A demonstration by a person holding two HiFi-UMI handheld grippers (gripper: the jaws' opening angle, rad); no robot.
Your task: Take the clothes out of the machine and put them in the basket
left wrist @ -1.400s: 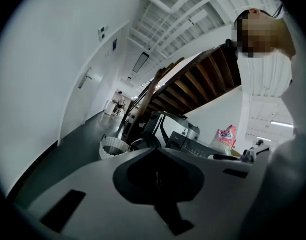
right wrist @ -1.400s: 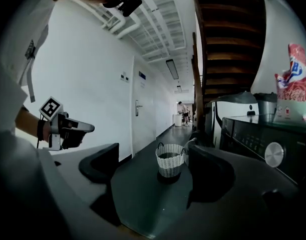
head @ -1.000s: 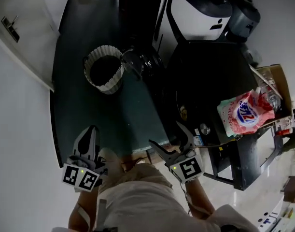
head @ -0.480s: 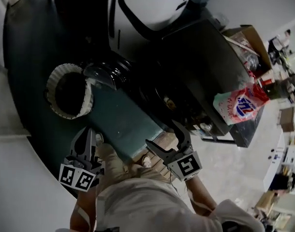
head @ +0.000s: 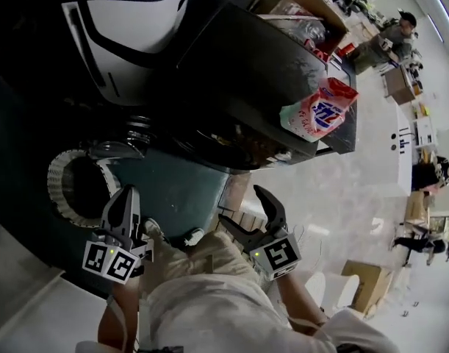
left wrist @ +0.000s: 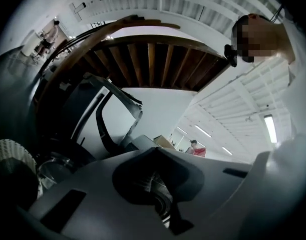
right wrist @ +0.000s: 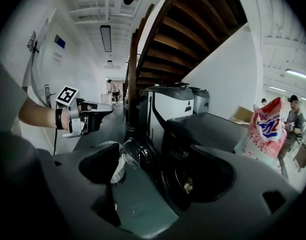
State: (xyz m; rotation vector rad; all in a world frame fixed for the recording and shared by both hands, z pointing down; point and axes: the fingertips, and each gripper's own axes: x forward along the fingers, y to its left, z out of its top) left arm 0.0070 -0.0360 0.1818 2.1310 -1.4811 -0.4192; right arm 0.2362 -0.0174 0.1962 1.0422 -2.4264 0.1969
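Ribbed white round basket (head: 54, 190) (dark inside) beside boxy black machine (head: 239, 72)

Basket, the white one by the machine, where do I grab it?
Pinch the basket by its rim from above, on the side away from the open door: it stands upright, mouth open, and its thin ribbed wall should fit between the jaws.
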